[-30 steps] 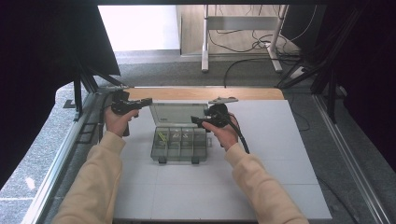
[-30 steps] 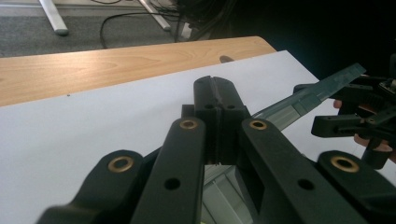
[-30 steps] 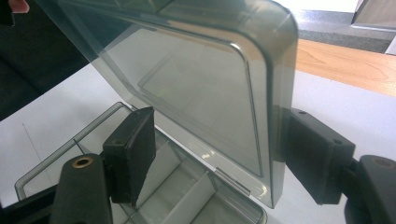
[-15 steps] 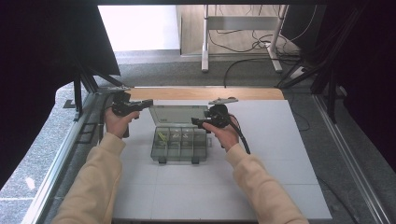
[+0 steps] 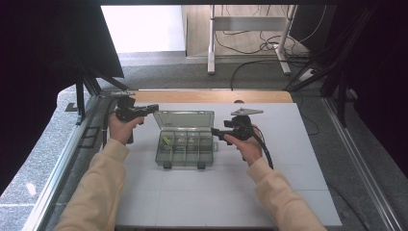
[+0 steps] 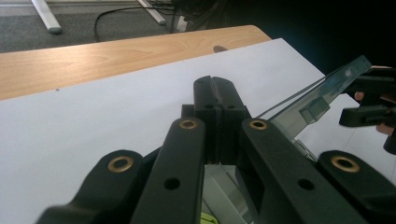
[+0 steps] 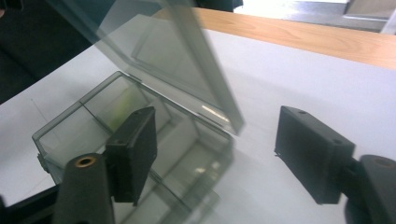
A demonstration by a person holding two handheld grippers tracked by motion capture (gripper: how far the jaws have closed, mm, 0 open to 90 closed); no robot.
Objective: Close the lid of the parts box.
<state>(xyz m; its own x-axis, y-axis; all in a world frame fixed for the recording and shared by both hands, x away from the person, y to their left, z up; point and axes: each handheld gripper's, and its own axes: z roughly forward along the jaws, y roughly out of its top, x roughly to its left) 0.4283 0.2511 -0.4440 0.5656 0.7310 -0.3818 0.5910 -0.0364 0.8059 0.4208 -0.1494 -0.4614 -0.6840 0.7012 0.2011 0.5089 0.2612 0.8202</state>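
Two claws flank the compartment box (image 5: 185,147): left claw (image 5: 155,108) clenched at its raised lid (image 5: 183,119), right claw (image 5: 214,132) released, just closing slightly, nothing between.

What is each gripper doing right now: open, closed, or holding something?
Left gripper: closed, nothing visible between its jaws, beside the clear compartment box's lid.
Right gripper: open, holding nothing; jaws just closed slightly.

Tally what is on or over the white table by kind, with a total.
Clear compartment box with its lid standing open: 1
Black two-jaw grippers, left gripper and right gripper: 2
Total: 3
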